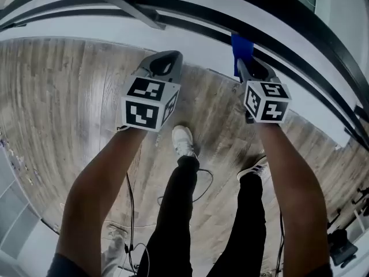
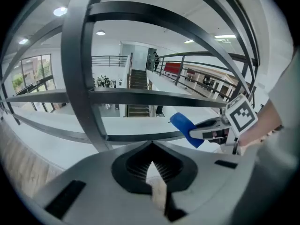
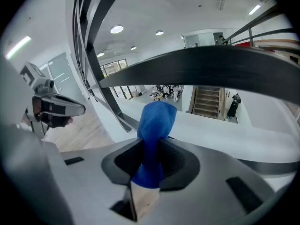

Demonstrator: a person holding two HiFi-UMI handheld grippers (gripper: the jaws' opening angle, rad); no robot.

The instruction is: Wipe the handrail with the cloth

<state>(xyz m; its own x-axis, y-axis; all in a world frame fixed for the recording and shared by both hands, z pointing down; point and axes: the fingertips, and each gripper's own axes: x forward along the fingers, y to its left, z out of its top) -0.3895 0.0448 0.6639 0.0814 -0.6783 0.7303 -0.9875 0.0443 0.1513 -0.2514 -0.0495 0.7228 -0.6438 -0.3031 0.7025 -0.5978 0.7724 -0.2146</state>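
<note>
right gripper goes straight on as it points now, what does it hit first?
Likely the handrail bar, met cloth-first: the blue cloth sticks out ahead of the right gripper. The bar crosses above its line, so depth is unclear.

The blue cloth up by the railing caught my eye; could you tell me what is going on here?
A person stands on a wood floor at a dark metal railing, holding a tool in each hand. The right tool is shut on the blue cloth and holds it up at the bars. Whether it touches them is unclear. The left tool is shut on nothing and hangs beside it, short of the railing.
</note>
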